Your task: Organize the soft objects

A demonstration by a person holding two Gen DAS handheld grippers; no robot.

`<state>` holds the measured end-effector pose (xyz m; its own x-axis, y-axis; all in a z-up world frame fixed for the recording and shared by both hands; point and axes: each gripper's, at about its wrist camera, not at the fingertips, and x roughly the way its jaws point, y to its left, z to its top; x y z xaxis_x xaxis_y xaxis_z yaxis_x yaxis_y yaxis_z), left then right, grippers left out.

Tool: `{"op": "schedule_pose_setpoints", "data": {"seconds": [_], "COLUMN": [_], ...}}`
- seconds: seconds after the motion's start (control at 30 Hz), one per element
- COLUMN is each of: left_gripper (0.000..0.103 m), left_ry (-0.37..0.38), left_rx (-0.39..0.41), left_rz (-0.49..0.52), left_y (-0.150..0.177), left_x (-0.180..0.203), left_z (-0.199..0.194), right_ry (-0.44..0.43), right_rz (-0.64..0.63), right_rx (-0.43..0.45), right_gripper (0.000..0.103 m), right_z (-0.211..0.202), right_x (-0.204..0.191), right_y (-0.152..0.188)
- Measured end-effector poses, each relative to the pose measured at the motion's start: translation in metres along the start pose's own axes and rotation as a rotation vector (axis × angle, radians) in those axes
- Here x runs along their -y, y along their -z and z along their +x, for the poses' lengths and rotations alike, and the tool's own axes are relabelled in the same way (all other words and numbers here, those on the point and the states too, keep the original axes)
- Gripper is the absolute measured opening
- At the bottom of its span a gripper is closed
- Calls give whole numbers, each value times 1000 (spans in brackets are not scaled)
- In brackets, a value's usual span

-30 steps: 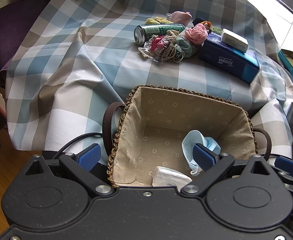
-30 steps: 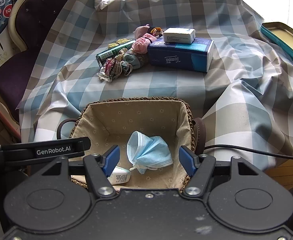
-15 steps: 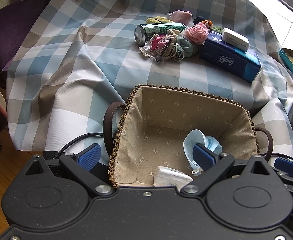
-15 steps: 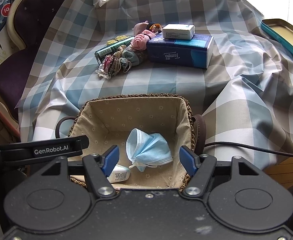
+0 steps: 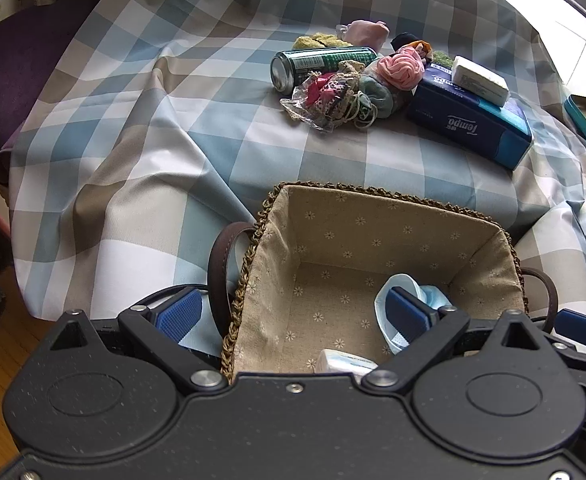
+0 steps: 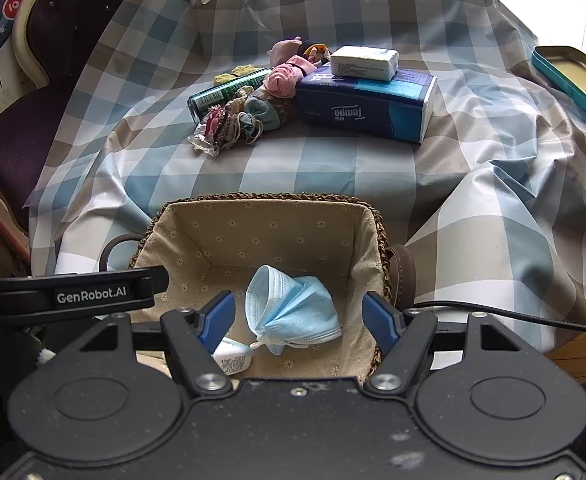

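Observation:
A woven basket [image 5: 373, 196] [image 6: 269, 197] with a beige lining sits at the near edge of the checked cloth. In it lie a blue face mask [image 6: 293, 304] [image 5: 433, 294] and a small white tissue pack [image 6: 233, 358] [image 5: 345, 362]. A heap of soft things lies farther back: a pink scrunchie [image 5: 399, 68] [image 6: 281, 80], a teal pouch [image 6: 263, 112], a lace bundle in clear wrap [image 5: 325, 96] [image 6: 217, 128]. My left gripper [image 5: 293, 314] is open over the basket's left rim. My right gripper [image 6: 299, 318] is open above the mask, holding nothing.
A green can [image 5: 317, 64] [image 6: 229, 92] lies beside the heap. A blue Tempo tissue box [image 5: 469, 120] [image 6: 365, 106] carries a white tissue pack [image 6: 365, 62]. A teal tin tray [image 6: 573, 76] is at the far right. A purple chair [image 6: 33, 120] stands at the left.
Both grippers have drawn back a little toward me and slightly up; the heap looks farther off. The mask and tissue pack lie unmoved in the basket.

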<state>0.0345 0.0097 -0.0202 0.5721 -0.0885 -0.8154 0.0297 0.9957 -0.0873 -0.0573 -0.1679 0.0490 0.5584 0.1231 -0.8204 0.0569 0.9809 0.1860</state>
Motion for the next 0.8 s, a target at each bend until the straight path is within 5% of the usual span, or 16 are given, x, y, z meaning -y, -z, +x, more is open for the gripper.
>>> {"op": "schedule_pose_setpoints", "data": {"seconds": [0.8], "left_gripper": [95], "left_ry": [-16], "left_rx": [21], "left_rz": [42], "left_y": [-90], "left_x": [0], "left_z": [39], "right_ry": [1], "right_rz": [28], "right_rx": [20], "right_gripper": [75], "right_z": [45], "right_x": [21], "right_y": [-100]}}
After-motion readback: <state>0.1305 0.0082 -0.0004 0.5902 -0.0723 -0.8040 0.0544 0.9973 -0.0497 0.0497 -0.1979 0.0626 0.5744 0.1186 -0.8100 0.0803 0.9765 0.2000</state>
